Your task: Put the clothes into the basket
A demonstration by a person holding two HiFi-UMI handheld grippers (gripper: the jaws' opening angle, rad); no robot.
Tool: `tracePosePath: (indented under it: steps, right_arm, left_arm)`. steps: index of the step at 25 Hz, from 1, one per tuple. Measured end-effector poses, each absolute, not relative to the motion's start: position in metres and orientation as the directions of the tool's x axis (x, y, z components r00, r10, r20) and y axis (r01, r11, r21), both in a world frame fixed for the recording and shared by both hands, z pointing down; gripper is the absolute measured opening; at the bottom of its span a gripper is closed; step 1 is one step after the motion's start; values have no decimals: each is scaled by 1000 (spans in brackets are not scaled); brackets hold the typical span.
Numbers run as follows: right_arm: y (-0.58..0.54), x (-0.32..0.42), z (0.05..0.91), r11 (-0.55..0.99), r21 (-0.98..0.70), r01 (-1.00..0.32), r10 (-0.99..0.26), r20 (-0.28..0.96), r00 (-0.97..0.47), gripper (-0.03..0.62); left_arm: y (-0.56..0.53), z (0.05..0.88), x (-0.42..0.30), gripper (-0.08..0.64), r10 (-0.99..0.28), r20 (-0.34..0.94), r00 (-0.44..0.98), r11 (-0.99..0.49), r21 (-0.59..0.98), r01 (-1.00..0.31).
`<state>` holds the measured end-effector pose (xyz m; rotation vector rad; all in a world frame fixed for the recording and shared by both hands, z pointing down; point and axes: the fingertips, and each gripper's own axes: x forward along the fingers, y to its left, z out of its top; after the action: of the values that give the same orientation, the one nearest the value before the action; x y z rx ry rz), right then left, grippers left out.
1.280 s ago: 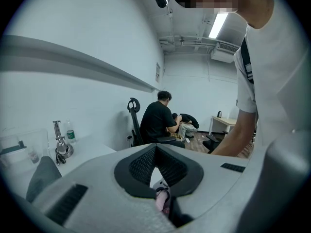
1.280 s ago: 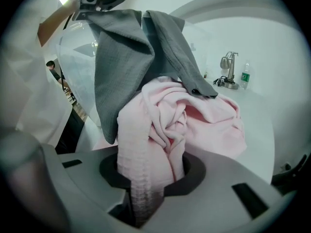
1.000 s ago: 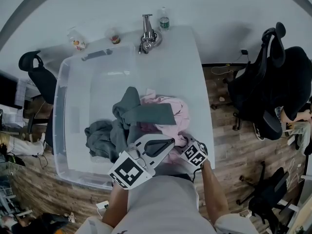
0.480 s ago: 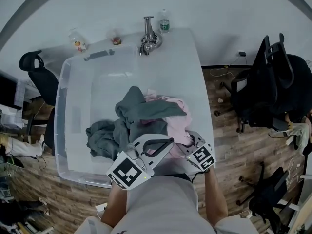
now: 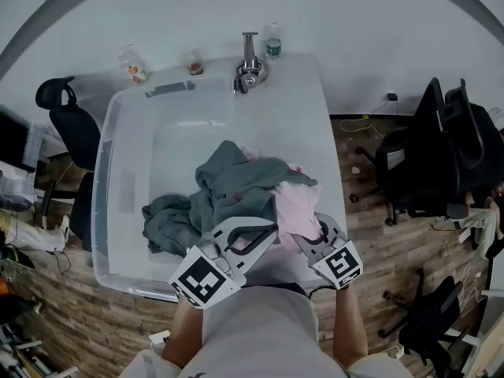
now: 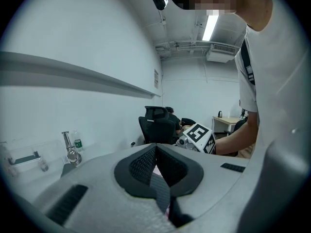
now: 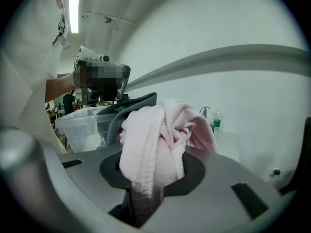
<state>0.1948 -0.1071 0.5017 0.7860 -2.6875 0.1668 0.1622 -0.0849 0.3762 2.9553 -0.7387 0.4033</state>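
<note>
1. White counter (image 5: pixel 319 124) takes up the middle of the head view.
2. Clear plastic basket (image 5: pixel 106 187) sits on the counter's left half, mostly bare inside.
3. Grey garment (image 5: pixel 236 181) is bunched along the basket's right side. Its left end looks to be inside, and the rest humps up toward the tools.
4. Pink garment (image 5: pixel 298 207) hangs just right of the grey one, over bare counter, so it's outside the basket as far as I can tell.
5. Right tool (image 7: pixel 150 174) is clamped on a thick fold of pink, jaws a bit apart around it. Left tool (image 6: pixel 156 154) is pinched closed on a thin strip of grey.
6. Key bit: the basket lies left of both tools and the left one's nearer, so I'd guess the pink has to travel furthest, leftward over the rim.
</note>
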Motion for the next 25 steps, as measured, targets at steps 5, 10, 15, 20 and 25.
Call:
tracePosePath:
  steps: [5,10,15,20,25]
  right_arm:
    - [-110,189,475,840,36,-541,-523,316,-791,114]
    - [-110,184,452,832,65,-551,-544,289,-788,112]
    - [-113,179,427,826,94,-556,-560,257,-788,113]
    - [-113,171,403,823,137,-551,-567,228,-791,112]
    - [-116,159,379,822,173,-543,-569,202,-797,112]
  left_arm:
    - [-85,368,153,5,-466,249,849,-878,-12,-478]
    - [-84,361,143,5,-471,231,851,-879,-43,-475]
    - [-85,350,133,5,-495,209,843,-866,-49,-497]
    - [-84,339,125,5,-511,181,840,-859,-72,-507]
    - [-86,327,113,5,-530,146,835,-848,-92,-522]
